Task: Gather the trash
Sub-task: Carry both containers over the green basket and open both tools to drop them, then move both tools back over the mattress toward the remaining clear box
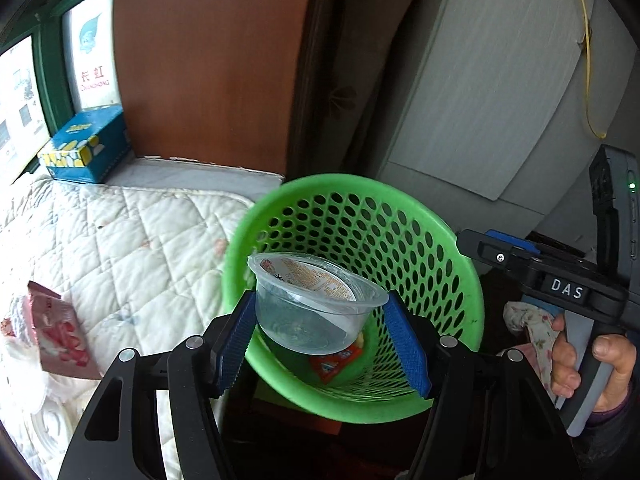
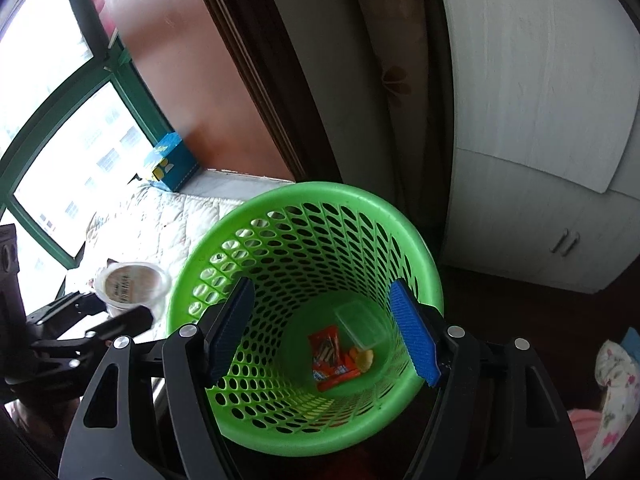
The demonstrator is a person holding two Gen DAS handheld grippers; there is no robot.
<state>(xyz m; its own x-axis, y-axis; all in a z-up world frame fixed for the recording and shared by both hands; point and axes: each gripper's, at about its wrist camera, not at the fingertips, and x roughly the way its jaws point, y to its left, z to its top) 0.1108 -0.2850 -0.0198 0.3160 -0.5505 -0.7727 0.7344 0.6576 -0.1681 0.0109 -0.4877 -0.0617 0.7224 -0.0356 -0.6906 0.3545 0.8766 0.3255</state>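
My left gripper (image 1: 320,336) is shut on a clear plastic cup (image 1: 316,304) with a peeled printed lid, held tilted over the mouth of the green mesh trash basket (image 1: 464,272). The cup also shows in the right wrist view (image 2: 132,284), just left of the basket rim (image 2: 420,240). My right gripper (image 2: 324,332) is open and empty above the basket opening. Inside the basket lie a red snack wrapper (image 2: 326,354), a clear plastic box (image 2: 360,324) and a yellow scrap (image 2: 366,358). A pink wrapper (image 1: 60,328) lies on the quilted bed (image 1: 140,232).
A blue tissue box (image 1: 90,146) stands on the windowsill. A brown headboard panel (image 1: 208,60) and a white cabinet (image 2: 540,120) stand behind the basket. Floral cloth (image 2: 616,380) lies on the dark floor at the right.
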